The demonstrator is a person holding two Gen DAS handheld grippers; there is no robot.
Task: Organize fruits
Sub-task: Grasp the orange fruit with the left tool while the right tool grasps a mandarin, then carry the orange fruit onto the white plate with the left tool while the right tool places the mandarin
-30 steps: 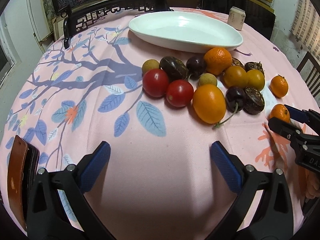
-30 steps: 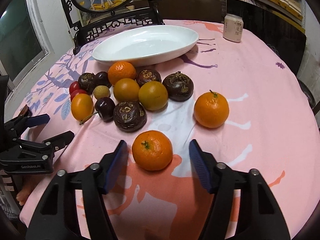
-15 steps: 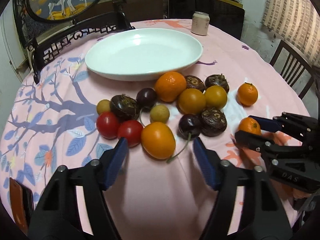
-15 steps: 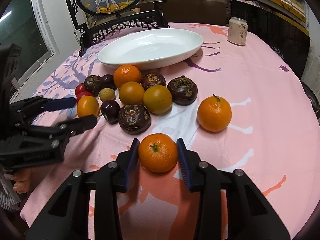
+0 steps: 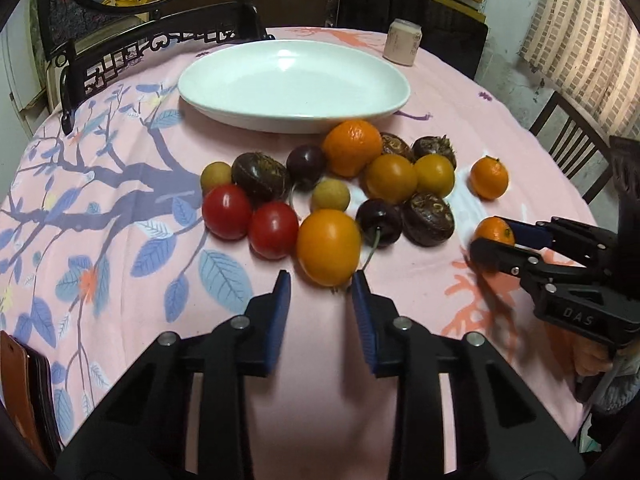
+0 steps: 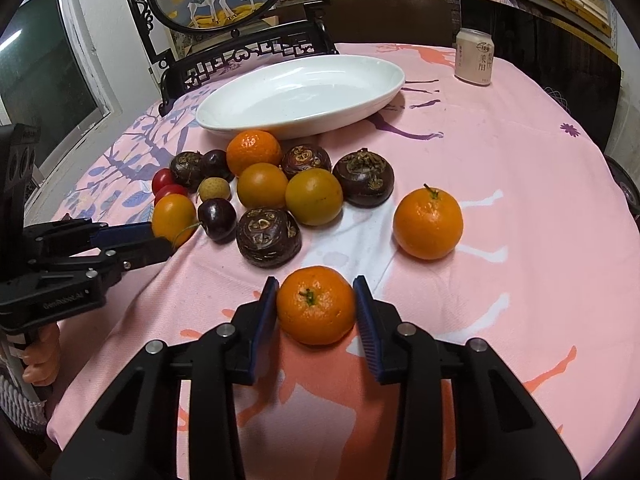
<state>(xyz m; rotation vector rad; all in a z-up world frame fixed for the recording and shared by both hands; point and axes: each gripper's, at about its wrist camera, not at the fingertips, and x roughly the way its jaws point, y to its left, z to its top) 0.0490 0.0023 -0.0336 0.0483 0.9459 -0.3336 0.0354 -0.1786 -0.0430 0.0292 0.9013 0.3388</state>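
Observation:
A heap of fruit lies on the pink tablecloth before an empty white oval plate (image 5: 294,84) (image 6: 300,96). My right gripper (image 6: 315,307) is shut on a small tangerine (image 6: 315,305) that rests on the cloth; it also shows in the left wrist view (image 5: 495,231). My left gripper (image 5: 322,280) has its jaws narrowed around the near end of an orange-yellow oval fruit (image 5: 329,246) (image 6: 173,215); contact is unclear. Two red tomatoes (image 5: 250,220), a dark cherry (image 5: 379,222) and brown water chestnuts (image 5: 428,218) lie close by.
A second tangerine (image 6: 428,222) lies apart at the right. A small jar (image 6: 474,55) stands behind the plate. A carved black chair back (image 5: 160,44) lines the table's far edge. A brown case (image 5: 20,396) lies at the near left edge.
My right gripper has closed onto the small tangerine. My left gripper has swung right, moved up to the orange-yellow fruit and narrowed its jaws around it.

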